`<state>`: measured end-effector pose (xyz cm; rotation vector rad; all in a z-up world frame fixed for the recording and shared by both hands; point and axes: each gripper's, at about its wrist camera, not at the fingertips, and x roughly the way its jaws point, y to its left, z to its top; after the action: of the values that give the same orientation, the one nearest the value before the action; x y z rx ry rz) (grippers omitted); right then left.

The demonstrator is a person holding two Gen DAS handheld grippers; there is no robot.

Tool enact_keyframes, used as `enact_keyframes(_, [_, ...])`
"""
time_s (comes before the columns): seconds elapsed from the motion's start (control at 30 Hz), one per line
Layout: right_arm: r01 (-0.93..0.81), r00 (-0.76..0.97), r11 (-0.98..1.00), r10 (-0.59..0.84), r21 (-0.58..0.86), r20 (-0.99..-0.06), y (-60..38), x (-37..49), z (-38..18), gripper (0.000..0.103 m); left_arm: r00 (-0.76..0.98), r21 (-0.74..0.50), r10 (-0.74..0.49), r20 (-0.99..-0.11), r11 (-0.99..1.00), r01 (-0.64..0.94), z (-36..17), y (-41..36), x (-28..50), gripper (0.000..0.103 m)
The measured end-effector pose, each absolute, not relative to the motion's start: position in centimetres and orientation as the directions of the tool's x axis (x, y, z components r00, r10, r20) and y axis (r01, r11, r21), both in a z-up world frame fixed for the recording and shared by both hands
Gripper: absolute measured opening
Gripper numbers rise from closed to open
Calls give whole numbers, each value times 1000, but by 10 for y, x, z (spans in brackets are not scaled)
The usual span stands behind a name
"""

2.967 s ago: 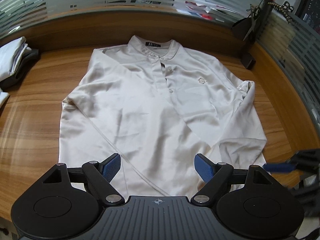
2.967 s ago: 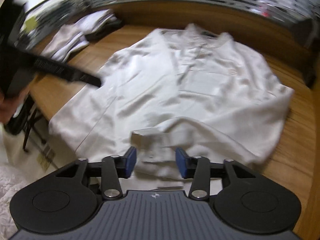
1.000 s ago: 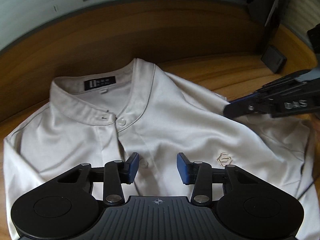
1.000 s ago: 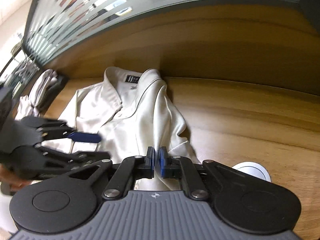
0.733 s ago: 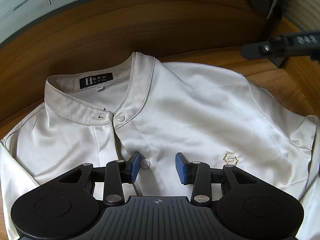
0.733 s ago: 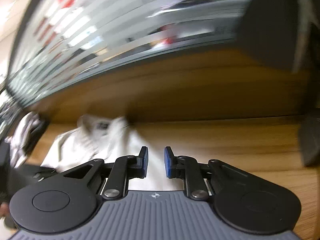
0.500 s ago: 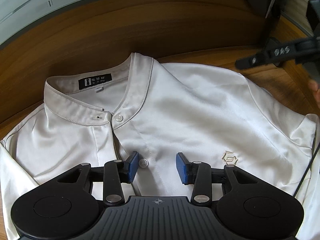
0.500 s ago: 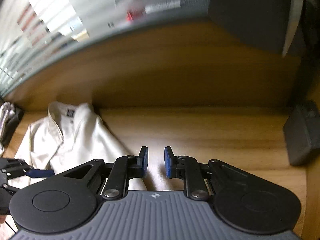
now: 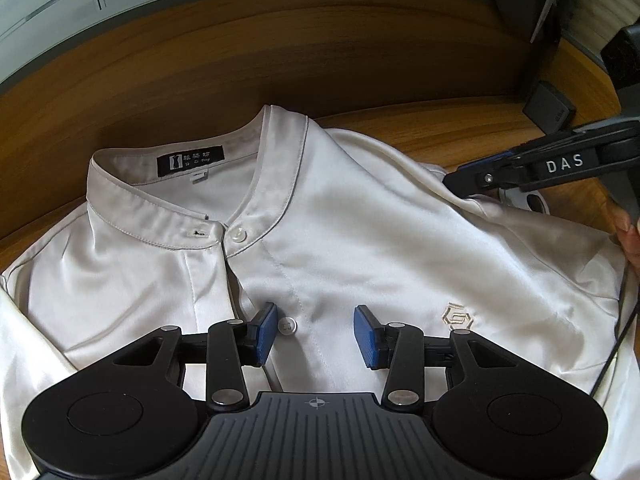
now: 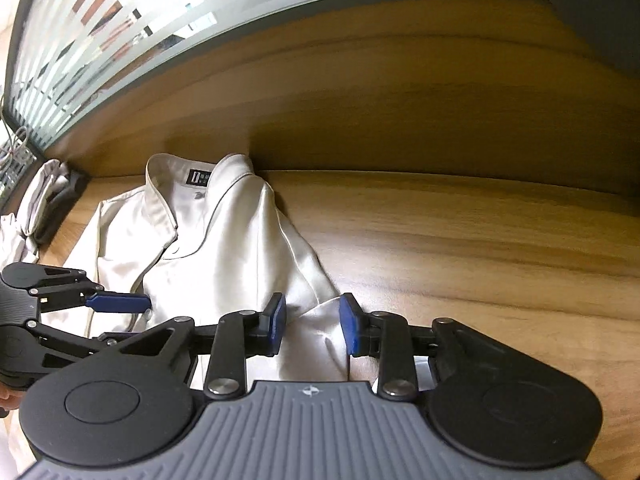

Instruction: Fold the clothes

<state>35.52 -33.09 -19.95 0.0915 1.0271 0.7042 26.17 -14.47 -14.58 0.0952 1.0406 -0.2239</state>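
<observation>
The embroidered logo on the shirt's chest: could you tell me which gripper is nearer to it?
Left. The left gripper sits over the placket just beside the logo; the right gripper, its fingers opening, is out at the shirt's shoulder edge.

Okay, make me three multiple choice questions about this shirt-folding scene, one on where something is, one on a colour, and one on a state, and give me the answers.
1. Where does the black label sit?
A. inside the collar
B. on a cuff
C. on the desk

2. What colour are the left gripper's pads?
A. red
B. blue
C. green

3. How is the top button of the shirt?
A. missing
B. hanging by a thread
C. fastened at the collar

Answers:
1 A: the label lies on the inner back of the collar.
2 B: both pads flanking the lower button are blue.
3 C: the button closes the collar where its two ends overlap.
</observation>
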Motion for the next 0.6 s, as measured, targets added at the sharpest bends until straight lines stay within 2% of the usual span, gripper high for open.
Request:
enact_keyframes(0.03, [-497,318,779,573,382,-755,-331,356,-200,25,487,-25,-138,-863,973,231,-146,-145,261,46])
enact_keyframes(0.07, [-501,318,781,568,374,-759,-331,356,-200,22,488,-22,-137,-862,972,233,-146,-146,261,46])
enact_keyframes(0.1, [-504,322,784,559,361,-764,-331,356,-200,12,489,-20,-135,-862,972,235,-146,-146,261,46])
enact_keyframes(0.13, [-511,325,787,551,348,-769,-331,356,-200,6,490,-20,-135,-861,972,234,-146,-146,260,46])
enact_keyframes(0.2, [-528,342,791,532,311,-775,-330,353,-197,2,492,-22,-137,-860,972,232,-146,-146,260,46])
enact_keyframes(0.47, [-546,437,815,476,195,-763,-332,345,-176,1,496,-25,-138,-857,974,227,-147,-146,260,46])
enact_keyframes(0.57, [-555,416,808,475,197,-775,-333,346,-178,5,496,-34,-142,-857,975,219,-146,-144,260,46])
enact_keyframes(0.6, [-554,412,809,472,197,-779,-333,346,-179,12,495,-35,-142,-857,975,219,-146,-144,260,46])
